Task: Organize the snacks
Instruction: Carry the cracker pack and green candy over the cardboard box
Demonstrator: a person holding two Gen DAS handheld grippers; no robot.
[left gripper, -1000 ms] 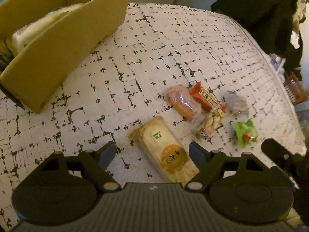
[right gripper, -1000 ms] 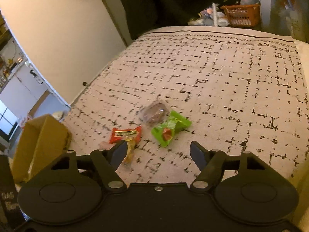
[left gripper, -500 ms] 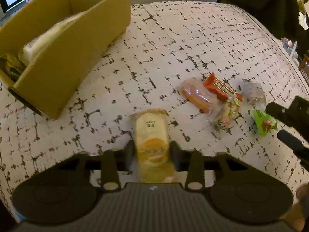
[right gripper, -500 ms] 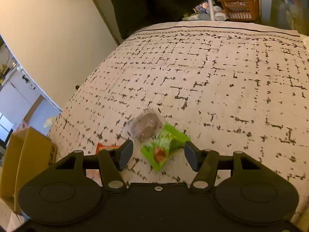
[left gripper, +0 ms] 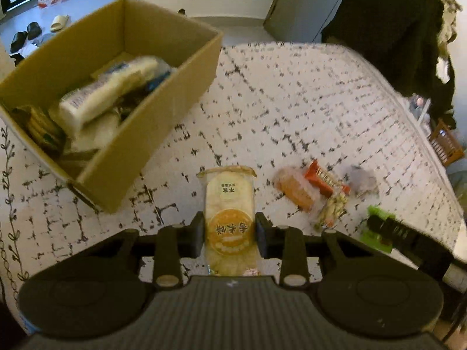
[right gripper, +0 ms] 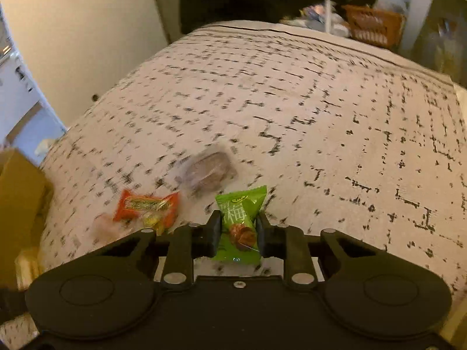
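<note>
My left gripper [left gripper: 229, 230] is shut on a long pack of rice crackers [left gripper: 227, 201] with an orange round label, lifted over the patterned bed cover. To its upper left stands an open cardboard box [left gripper: 151, 122] holding several snack packs. My right gripper [right gripper: 238, 229] is shut on a small green plum-candy packet [right gripper: 240, 207]. On the cover lie a red wrapper [right gripper: 146, 204], a clear packet with a brown snack [right gripper: 208, 170], an orange snack pack [left gripper: 293, 188] and a yellowish candy pack [left gripper: 331, 210].
The bed cover [right gripper: 292, 102] stretches wide to the right and far side. An orange basket [right gripper: 372, 27] and clutter sit on the floor beyond the bed. Dark clothing [left gripper: 388, 23] hangs at the far right. Shoes [left gripper: 23, 35] lie on the floor behind the box.
Both grippers went from open to shut: the left on the rice cracker pack and lifted it toward the box, the right moved down onto the green packet and gripped it.
</note>
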